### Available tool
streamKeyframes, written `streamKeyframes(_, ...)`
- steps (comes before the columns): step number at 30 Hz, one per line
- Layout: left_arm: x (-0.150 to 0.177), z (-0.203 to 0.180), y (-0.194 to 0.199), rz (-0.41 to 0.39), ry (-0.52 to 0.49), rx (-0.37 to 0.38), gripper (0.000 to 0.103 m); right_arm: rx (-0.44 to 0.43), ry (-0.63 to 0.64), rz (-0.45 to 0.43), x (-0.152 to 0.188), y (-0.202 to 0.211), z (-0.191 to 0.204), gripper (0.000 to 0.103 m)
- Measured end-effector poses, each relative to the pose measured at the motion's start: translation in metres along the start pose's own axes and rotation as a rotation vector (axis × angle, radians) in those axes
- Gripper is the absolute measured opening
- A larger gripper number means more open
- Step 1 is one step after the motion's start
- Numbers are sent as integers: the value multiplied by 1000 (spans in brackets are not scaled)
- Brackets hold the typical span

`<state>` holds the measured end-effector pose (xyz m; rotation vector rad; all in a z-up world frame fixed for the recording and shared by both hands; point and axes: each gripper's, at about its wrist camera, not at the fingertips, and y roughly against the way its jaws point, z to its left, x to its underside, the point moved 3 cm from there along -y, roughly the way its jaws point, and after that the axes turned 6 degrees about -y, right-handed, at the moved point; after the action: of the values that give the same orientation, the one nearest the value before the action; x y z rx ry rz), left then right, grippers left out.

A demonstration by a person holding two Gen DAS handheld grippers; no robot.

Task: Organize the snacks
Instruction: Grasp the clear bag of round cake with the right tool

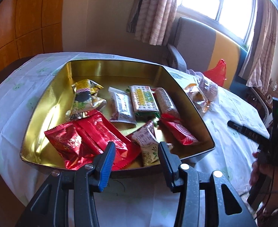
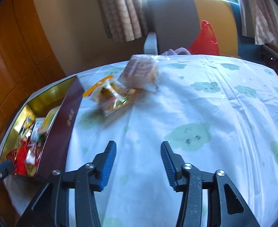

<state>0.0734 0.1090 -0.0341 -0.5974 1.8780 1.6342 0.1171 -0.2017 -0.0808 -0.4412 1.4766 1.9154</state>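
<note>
Over the near rim of the gold-lined tin [image 1: 44,102] my left claw [image 1: 137,147] hangs with its jaws apart and nothing between them, the blue pads just above the closest wrappers. Inside the tin lie red foil packets [image 1: 86,141] at the near side, a gold-and-green packet [image 1: 86,96] toward the far left, a white packet [image 1: 121,106], a green-and-yellow biscuit pack [image 1: 143,100], a long brown bar [image 1: 165,102] along the right wall, and a pale floral packet [image 1: 148,143] near my right pad. Bare gold floor shows along the far wall and far left corner of the tin. My right claw [image 2: 139,151] is also parted and empty, poised above the cloud-print tablecloth [image 2: 214,113], with a wide stretch of bare cloth ahead and to its right. Two snacks sit outside the tin, near its right wall: an orange-edged clear packet [image 2: 112,94] and, touching it on the far side, a clear-wrapped bun [image 2: 140,71], both blurred. Beyond the table's far edge stand a grey and yellow chair [image 2: 176,19] and a red plastic bag [image 2: 205,39].
</note>
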Motion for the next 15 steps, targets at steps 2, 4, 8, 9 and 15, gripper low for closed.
streamKeyframes(2,-1,4,-1,3,11,-10,47,17,-25,-8,-16,-4,-5,69)
streamKeyframes(4,-1,8,-2,5,27,-16,47,20,-39,-12,-36,-10,-7,77)
streamKeyframes(8,0,16,-4,14,48,-21,47,58,-38,-38,-80,-27,1,92)
streamKeyframes(9,0,18,-5,16,52,-23,47,63,-40,-38,-91,-33,5,94)
streamKeyframes(15,0,34,-3,24,80,-47,47,95,-90,16,-139,-85,23,99)
